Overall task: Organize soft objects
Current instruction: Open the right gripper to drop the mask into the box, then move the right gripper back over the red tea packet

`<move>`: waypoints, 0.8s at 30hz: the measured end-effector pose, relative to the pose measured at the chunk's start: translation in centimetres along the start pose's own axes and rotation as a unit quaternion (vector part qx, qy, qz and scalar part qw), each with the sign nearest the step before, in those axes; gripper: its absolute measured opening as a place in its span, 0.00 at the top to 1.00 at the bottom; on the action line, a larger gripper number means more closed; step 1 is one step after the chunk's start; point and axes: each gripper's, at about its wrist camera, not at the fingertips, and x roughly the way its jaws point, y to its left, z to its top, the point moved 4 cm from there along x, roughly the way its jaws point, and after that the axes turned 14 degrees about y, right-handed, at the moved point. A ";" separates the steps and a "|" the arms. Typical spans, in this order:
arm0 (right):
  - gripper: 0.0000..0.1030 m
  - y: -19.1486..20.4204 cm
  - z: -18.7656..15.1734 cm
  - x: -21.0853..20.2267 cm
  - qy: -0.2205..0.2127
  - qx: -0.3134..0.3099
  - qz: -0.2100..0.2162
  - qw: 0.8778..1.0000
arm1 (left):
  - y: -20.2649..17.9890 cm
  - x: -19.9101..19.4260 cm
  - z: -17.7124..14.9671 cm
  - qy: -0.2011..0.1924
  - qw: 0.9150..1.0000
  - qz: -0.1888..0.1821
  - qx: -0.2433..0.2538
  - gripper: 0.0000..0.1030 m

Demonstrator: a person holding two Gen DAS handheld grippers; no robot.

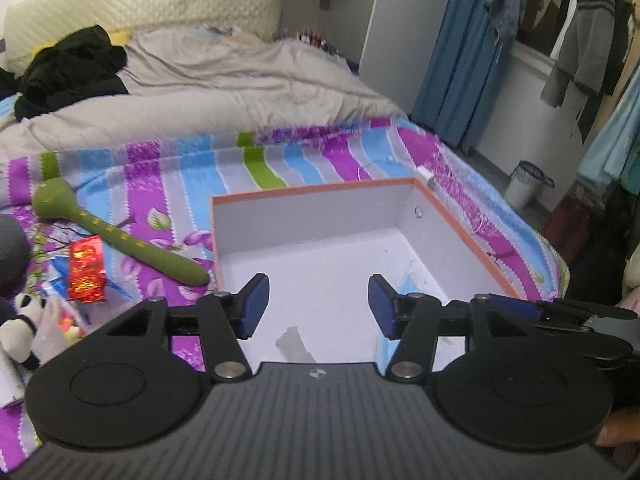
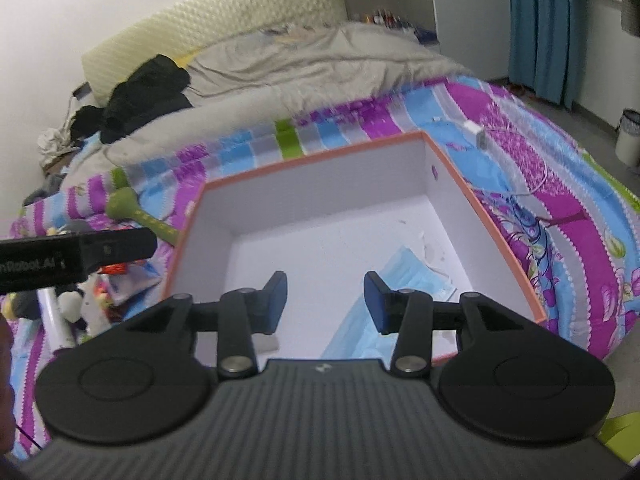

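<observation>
Both sets of jaws stand spread with nothing between them. The left gripper hovers over the near edge of the orange-rimmed box, and the right gripper hangs above the same box, just over a pale blue face mask lying crumpled on the white floor inside.

The soft things that likely belong in the box sit outside it, to the left on the striped bedsheet: a green plush stick with its tip touching or nearly touching the box wall, a small panda toy farther left, and a red foil packet between them (probably not soft, so best left alone).

The sensible next pick, judging from the layout, is the plush stick with the left gripper. Grasp it across its slender shaft, near the middle so neither end droops far, with the jaws square to its length. Press lightly, since plush compresses and can slip. Lift clear of the rim before carrying it over, and release low inside so it does not bounce out.
</observation>
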 end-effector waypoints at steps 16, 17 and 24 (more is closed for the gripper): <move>0.56 5.2 -4.1 -5.7 -0.037 -0.044 0.020 0.998 | 3.2 -9.5 -7.1 -0.052 0.998 0.011 -0.037 0.41; 0.56 5.6 -4.4 -5.9 -0.039 -0.049 0.020 0.998 | 3.4 -9.8 -7.4 -0.054 0.998 0.012 -0.039 0.41; 0.56 8.2 -6.2 -6.5 -0.036 -0.081 0.037 0.995 | 5.2 -11.8 -10.1 -0.068 0.996 0.029 -0.057 0.41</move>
